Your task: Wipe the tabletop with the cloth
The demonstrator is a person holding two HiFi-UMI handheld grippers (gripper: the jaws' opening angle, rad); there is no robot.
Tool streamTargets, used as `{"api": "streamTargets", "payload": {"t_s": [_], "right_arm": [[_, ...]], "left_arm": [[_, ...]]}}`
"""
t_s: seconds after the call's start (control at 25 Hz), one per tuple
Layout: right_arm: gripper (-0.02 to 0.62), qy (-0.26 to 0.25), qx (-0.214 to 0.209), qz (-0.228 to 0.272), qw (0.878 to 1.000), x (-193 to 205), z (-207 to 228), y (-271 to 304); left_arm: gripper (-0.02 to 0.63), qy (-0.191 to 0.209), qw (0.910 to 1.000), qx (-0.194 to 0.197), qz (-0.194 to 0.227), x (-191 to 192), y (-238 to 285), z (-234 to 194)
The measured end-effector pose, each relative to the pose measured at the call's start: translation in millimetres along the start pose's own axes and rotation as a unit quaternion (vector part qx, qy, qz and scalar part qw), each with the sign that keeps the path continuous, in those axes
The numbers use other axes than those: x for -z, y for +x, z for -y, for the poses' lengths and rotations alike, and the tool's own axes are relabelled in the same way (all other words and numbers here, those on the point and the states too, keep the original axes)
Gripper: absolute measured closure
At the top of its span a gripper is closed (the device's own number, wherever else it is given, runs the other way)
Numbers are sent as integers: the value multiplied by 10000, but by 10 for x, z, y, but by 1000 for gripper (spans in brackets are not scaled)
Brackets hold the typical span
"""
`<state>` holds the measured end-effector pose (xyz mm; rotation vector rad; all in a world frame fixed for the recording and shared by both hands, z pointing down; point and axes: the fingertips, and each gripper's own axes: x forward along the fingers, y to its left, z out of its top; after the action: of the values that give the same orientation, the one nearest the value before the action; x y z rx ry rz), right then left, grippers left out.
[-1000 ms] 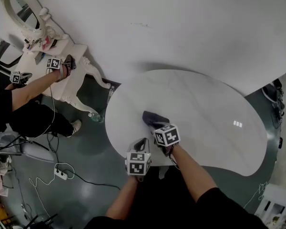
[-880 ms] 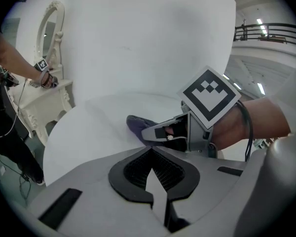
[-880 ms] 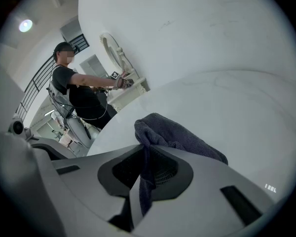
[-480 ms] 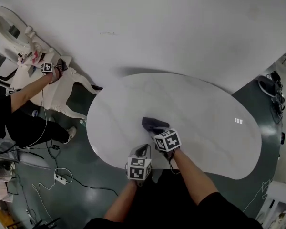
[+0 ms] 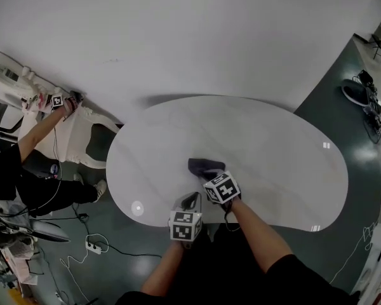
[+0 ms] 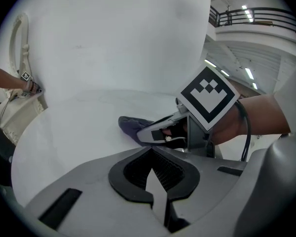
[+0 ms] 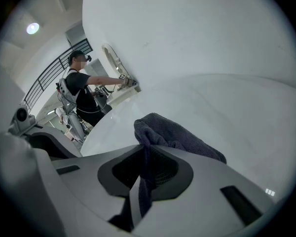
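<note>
Head view: right gripper [image 5: 209, 173] is over the near-middle of the white kidney-shaped surface [image 5: 279, 164], with the dark cloth [image 5: 202, 166] at its tip. The cloth's bulk lies ahead of the gripper, toward the far edge. Left gripper [image 5: 191, 199] sits just beside it on my left, nearer the near edge and not touching the cloth. Another person [image 5: 16, 170] works at a white cabinet well off to the left. Left gripper view: the jaws are pressed together with nothing between them. The cloth [image 6: 130, 125] and the right gripper [image 6: 160, 131] are up ahead and slightly right, and the cloth rests on the surface. Right gripper view: the jaws pinch one edge of the cloth [image 7: 175, 139]. A fold hangs down between them, and the rest is bunched forward onto the surface [image 7: 232, 107]. So the cloth leads the right gripper and its long axis runs roughly away from me. My read: the right gripper owns the wipe. Most of the surface is open to either side, so a sideways or pull-back stroke should drag the cloth flat, while pushing forward would likely just bunch it. The left gripper has no job here.
</note>
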<state>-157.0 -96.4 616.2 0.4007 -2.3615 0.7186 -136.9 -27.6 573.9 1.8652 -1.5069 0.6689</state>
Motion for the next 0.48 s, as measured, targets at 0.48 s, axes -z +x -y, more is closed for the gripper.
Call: {"api": "streamTargets", "payload": {"t_s": [0.48], "right_arm": [[560, 76, 213, 185, 9996, 228, 503, -540]], "left_arm": [[598, 302, 9992, 254, 65, -217, 344, 587]]}}
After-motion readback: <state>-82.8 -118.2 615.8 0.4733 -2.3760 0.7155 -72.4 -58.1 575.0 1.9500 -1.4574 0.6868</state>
